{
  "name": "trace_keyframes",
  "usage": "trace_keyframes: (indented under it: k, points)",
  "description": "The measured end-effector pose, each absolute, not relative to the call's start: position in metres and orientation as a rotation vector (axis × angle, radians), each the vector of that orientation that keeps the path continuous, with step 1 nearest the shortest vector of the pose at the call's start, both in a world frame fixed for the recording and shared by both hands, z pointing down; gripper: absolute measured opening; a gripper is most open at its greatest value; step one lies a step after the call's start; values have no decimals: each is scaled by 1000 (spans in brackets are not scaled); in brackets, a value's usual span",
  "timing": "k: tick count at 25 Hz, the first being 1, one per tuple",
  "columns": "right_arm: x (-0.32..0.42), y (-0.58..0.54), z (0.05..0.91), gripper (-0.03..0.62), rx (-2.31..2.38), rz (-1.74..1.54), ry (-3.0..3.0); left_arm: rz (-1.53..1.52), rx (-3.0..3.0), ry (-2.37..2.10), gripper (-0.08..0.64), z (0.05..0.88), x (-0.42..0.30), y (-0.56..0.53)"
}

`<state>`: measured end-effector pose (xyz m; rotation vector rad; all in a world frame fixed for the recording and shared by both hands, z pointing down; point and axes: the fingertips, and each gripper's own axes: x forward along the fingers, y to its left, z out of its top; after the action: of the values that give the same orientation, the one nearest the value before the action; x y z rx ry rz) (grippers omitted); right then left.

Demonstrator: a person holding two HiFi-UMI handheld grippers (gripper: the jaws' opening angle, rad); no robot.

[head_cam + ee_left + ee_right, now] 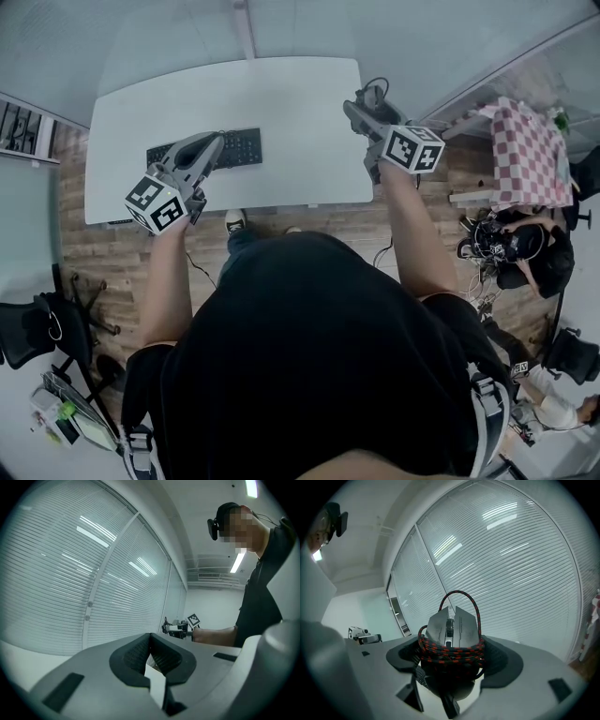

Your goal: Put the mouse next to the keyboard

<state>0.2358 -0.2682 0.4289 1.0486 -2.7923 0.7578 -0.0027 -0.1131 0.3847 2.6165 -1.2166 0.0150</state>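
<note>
Head view: left gripper (212,143) hovers over keyboard (242,145) on table (281,94), jaws pressed together, empty. Right gripper (359,101) clamps cord-wrapped mouse (452,627) above table's right edge, well apart from keyboard. Pickup looks done; placing remains.

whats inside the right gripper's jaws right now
The jaws of the right gripper hold a grey mouse, with its red-and-black braided cable wound round it. The coils and the jaws cover the mouse's rear half, so that part cannot be seen.
</note>
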Motion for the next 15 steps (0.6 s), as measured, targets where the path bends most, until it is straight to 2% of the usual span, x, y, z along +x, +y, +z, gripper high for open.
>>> trace_keyframes:
  k: [15]
  points:
    - [218, -273, 428, 385, 1147, 744, -2748, 12, 2654, -1148, 20, 385, -35, -134]
